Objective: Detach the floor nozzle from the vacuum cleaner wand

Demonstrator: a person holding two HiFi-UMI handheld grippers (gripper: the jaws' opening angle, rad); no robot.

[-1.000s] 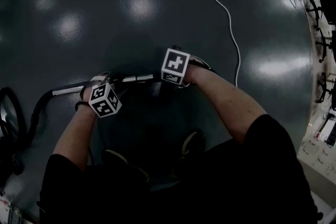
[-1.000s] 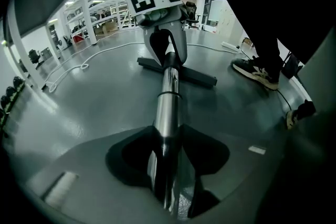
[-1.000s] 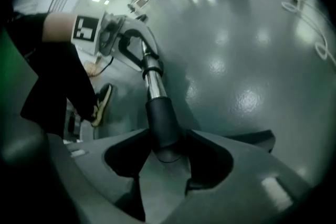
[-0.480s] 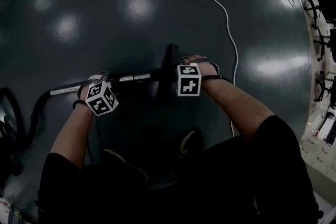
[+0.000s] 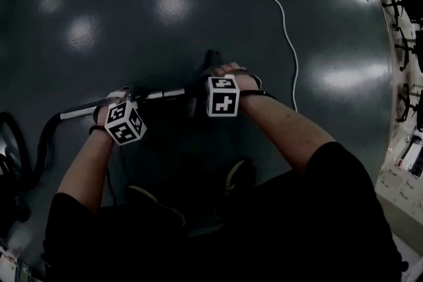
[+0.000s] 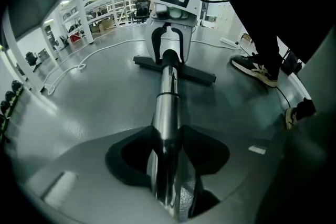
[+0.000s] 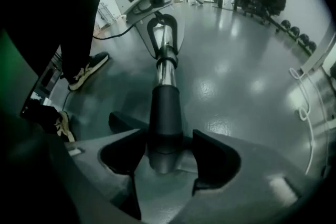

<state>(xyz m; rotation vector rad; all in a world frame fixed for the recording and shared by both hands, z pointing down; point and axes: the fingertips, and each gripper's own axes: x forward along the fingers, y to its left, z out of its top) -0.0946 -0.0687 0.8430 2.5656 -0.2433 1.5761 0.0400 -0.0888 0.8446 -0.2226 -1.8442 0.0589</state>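
The silver wand (image 5: 162,94) lies nearly level above the dark floor, running left to right. My left gripper (image 5: 122,109) is shut on the wand (image 6: 167,107), which passes between its jaws (image 6: 168,144). At the wand's far end sits the black floor nozzle (image 6: 197,75), a flat bar on the floor, dim in the head view (image 5: 211,57). My right gripper (image 5: 213,79) straddles the nozzle's black neck (image 7: 166,107). Its jaws (image 7: 168,147) have just been opening, with the neck still between them and a gap showing on the right side.
A white cable (image 5: 284,23) snakes across the floor beyond the nozzle. A black hose (image 5: 43,142) curves off the wand's left end. The person's shoes (image 5: 238,175) stand just behind the wand. Racks and chairs (image 5: 410,10) line the right edge.
The right hand has rolled, so its marker cube now faces squarely up, and it has shifted slightly. The left hand and the wand have stayed put.
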